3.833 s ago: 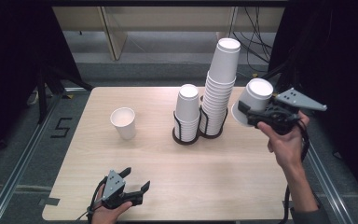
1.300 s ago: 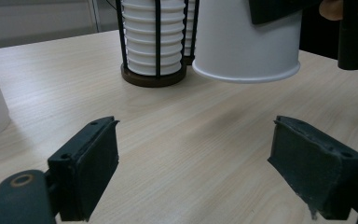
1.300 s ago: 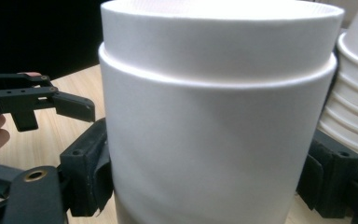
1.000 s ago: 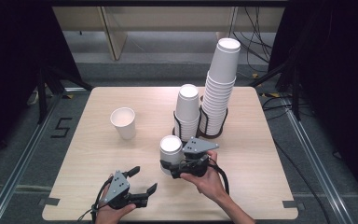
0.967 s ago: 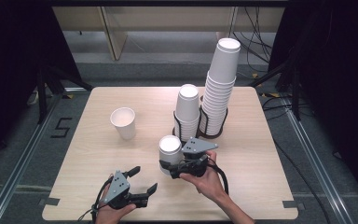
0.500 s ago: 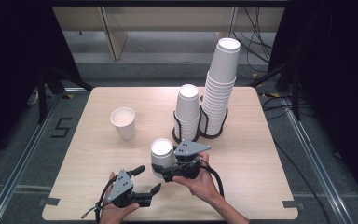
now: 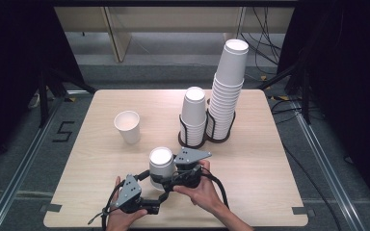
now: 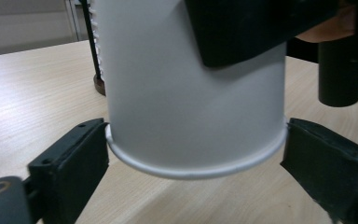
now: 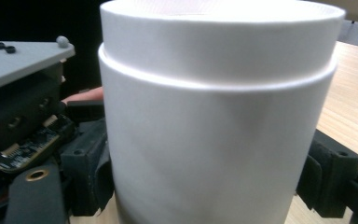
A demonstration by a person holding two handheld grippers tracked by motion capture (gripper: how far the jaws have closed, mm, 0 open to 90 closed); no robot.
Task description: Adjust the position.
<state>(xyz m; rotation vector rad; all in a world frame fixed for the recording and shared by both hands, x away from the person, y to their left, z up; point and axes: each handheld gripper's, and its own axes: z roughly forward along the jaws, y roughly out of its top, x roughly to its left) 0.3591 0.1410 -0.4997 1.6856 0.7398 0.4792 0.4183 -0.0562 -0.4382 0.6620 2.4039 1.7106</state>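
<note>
R tongs point(image 7: 166, 174) clenched on upturned paper cup point(image 7: 162, 164), held low over front-centre of worktop point(image 7: 270, 159). Cup has come down from beside the tall stack point(image 7: 227, 91) to the L tongs point(image 7: 147, 180). L jaws have just been opening; now spread either side of cup rim, pads at the rim, no squeeze. Looks like handover or pulling nested cups apart; L needs to close next.

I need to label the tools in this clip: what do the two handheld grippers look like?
Both are black-bodied. The right gripper and the left gripper each carry a grey three-cornered plate on top. A black cable trails from each. The fingers are blocky, matte black. The person's forearms are bare.
</note>
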